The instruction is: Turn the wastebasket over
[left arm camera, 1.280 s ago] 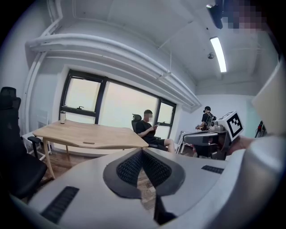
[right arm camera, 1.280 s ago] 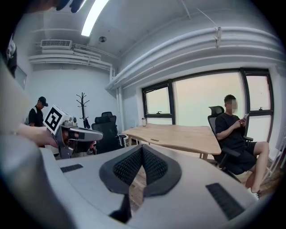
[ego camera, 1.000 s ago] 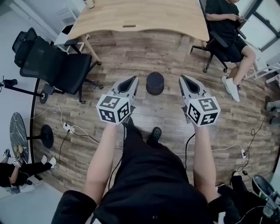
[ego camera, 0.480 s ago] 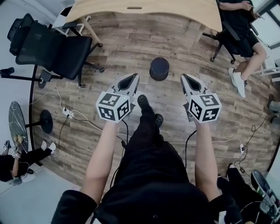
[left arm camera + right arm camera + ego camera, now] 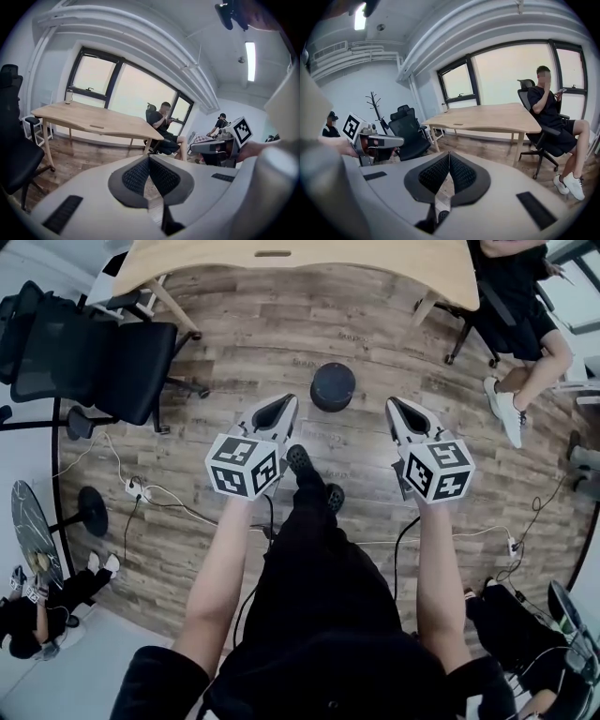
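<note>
Overhead, the dark wastebasket point(image 5: 333, 387) stood on the wood floor point(image 5: 375, 343) between the empty, closed left gripper point(image 5: 277, 412) and right gripper point(image 5: 405, 414).

Black trousers point(image 5: 314, 568), black shoes point(image 5: 301, 461); left gripper point(image 5: 280, 405), right gripper point(image 5: 397, 407) light grey, black textured pads point(image 5: 136, 176), black-and-white marker cubes point(image 5: 242, 465).

Wastebasket point(image 5: 333, 387): small, round, dark grey to black. It stands on end on the wood-plank floor point(image 5: 253, 343), in open space, near the pale wooden table point(image 5: 356, 263). Seen from above; whether its mouth faces up or down cannot be determined
</note>
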A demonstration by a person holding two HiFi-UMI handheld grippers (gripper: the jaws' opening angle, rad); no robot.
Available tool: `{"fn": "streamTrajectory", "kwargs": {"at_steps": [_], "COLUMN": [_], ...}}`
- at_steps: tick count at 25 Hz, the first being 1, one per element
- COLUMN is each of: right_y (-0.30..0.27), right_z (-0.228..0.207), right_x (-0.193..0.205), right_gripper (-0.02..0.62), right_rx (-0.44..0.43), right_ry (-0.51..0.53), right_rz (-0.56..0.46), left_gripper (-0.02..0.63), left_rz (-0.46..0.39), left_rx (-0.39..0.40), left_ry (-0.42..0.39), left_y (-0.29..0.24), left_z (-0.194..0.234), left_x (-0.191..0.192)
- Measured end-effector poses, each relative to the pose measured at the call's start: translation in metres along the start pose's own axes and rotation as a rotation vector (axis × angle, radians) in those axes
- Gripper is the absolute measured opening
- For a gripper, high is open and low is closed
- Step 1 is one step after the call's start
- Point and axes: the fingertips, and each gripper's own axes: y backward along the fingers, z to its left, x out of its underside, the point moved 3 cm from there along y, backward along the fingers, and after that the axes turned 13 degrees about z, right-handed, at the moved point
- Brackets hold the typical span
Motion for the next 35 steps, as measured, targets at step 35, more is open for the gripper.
{"fn": "streamTrajectory", "kwargs": {"at_steps": [35], "right_y": [-0.273], "right_z": [-0.097], "right_x": [0.114], "right_gripper": [0.034], "right_rx": [-0.136], "right_ry": [0.058], "right_rz": [0.34], "left_gripper": [0.017], "left_rz": [0.247], "left_rx": [-0.005], "left_ry": [0.156], "left_y": [-0.234], "left_z": [0.105], "left_x": [0.131]}}
